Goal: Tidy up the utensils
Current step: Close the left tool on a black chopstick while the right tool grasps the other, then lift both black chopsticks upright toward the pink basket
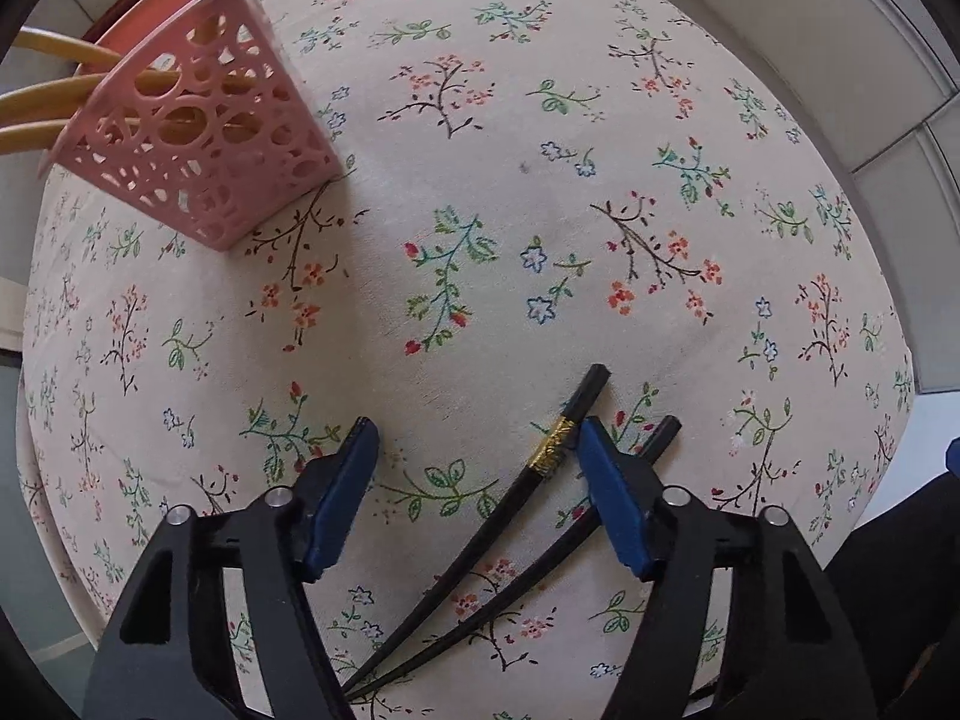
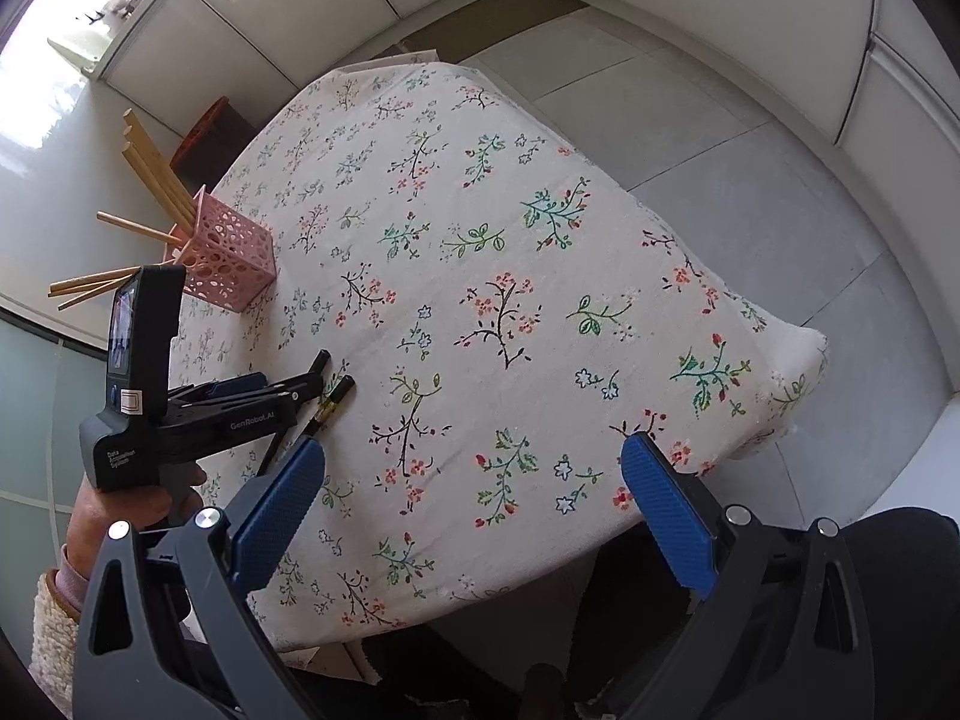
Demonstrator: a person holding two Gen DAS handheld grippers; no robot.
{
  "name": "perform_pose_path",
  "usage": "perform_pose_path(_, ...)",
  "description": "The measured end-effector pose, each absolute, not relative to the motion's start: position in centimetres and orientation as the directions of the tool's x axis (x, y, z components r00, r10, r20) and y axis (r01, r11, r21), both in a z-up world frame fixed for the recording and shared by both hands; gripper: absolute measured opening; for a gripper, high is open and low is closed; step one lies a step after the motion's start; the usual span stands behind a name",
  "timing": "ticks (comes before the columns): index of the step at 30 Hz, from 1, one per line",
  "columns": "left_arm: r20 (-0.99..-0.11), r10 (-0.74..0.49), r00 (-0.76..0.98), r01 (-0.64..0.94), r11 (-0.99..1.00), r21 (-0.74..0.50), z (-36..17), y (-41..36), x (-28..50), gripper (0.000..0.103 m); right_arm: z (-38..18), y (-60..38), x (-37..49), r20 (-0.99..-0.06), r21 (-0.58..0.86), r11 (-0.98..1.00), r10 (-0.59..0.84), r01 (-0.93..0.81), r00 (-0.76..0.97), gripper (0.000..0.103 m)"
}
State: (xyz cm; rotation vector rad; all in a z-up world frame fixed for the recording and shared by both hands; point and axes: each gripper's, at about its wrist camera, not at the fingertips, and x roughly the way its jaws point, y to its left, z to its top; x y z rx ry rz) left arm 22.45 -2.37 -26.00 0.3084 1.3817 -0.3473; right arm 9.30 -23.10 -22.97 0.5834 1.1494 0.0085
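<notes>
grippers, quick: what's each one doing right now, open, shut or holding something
Left gripper: open, jaws astride the gold-banded black chopstick on the tablecloth, not pressing it.
Right gripper: open, nothing between its jaws.

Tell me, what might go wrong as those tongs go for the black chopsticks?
The two black chopsticks lie splayed, and only one sits between the open left tongs; the other passes under a pad, so closing could catch just one or flick it aside. The pink basket is already full of leaning wooden chopsticks and might tip.
</notes>
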Motion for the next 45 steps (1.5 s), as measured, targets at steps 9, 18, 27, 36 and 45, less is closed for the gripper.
perform_pose_path(9, -0.951, -0.107, 0.292, 0.418, 0.908, 0.026, -24.4, -0.3, 21.2, 0.009, -25.3, -19.7, 11.8, -0.890, 0.428, 0.832, 0.321, 0.354, 0.323, 0.096)
perform_pose_path(18, -0.859, -0.133, 0.494, 0.337, 0.940, 0.048, -17.5, 4.2, 16.0, 0.006, -25.8, -13.6, 16.5, -0.936, 0.294, 0.889, 0.194, 0.350, 0.293, 0.084)
perform_pose_path(27, -0.753, -0.119, 0.648, 0.244, 0.968, 0.057, -13.8, 7.8, 11.7, 0.006, -28.0, -8.6, 18.8, -0.975, 0.177, 0.891, 0.102, 0.418, 0.196, 0.058)
perform_pose_path(36, -0.704, -0.145, 0.695, 0.217, 0.976, 0.012, -11.4, 9.4, 9.8, 0.006, -27.4, -9.7, 18.3, -0.950, 0.265, 0.850, 0.148, 0.456, 0.277, 0.008)
perform_pose_path(45, -0.670, -0.207, 0.713, 0.212, 0.974, -0.075, -9.2, 9.9, 7.3, 0.006, -19.5, -12.9, 13.7, -0.787, 0.457, 0.868, 0.294, 0.193, 0.543, 0.007)
